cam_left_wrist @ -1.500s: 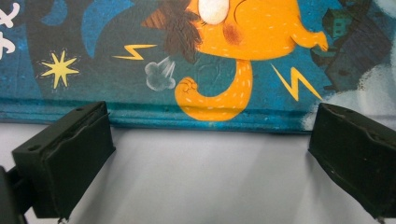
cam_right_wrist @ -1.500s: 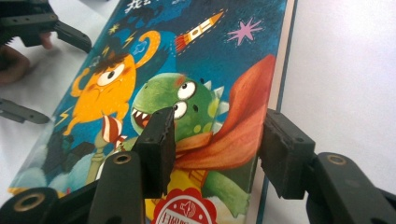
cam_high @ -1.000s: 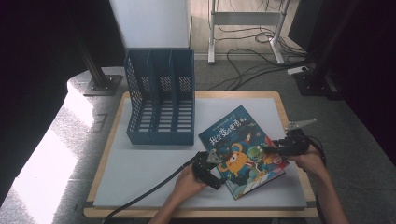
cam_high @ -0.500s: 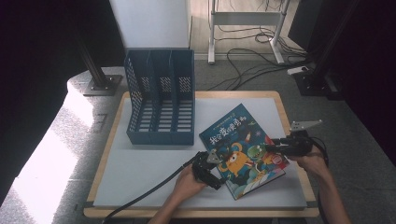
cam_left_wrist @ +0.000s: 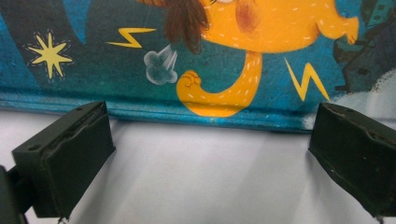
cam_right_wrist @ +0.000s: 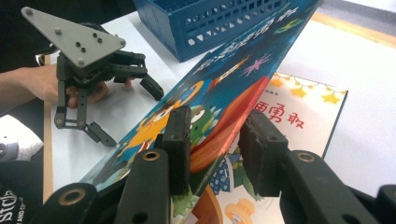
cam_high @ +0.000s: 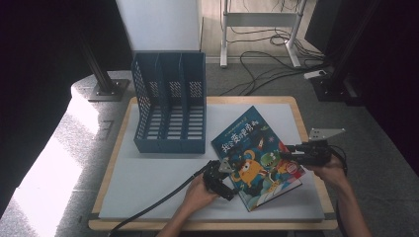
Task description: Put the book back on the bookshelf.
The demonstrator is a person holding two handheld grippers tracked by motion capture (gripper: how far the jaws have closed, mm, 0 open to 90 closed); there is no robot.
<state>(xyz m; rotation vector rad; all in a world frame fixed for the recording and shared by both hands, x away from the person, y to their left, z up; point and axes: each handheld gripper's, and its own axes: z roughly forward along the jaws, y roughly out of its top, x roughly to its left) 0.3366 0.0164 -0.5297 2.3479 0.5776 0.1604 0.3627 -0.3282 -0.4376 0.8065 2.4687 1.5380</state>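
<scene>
- The book (cam_high: pixel 257 159) lies on the desk (cam_high: pixel 158 182), just right of the file rack (cam_high: pixel 170 111).
- Right tool (cam_right_wrist: pixel 215 142) has just been closing around the lifted cover, one pad touching, not clamped.
- Left tool (cam_left_wrist: pixel 205 158) gapes beside the book's edge.
- Risk: the thin cover slips out or creases.

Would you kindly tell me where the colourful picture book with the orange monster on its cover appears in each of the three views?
High view: the colourful picture book lies right of centre on the white table, between both grippers.
Left gripper view: its cover edge spans the top, beyond the open jaws.
Right gripper view: its lifted front cover slants up through the centre, between the jaws.
Shared landmark: the blue plastic file rack, also at the right gripper view's top.
</scene>
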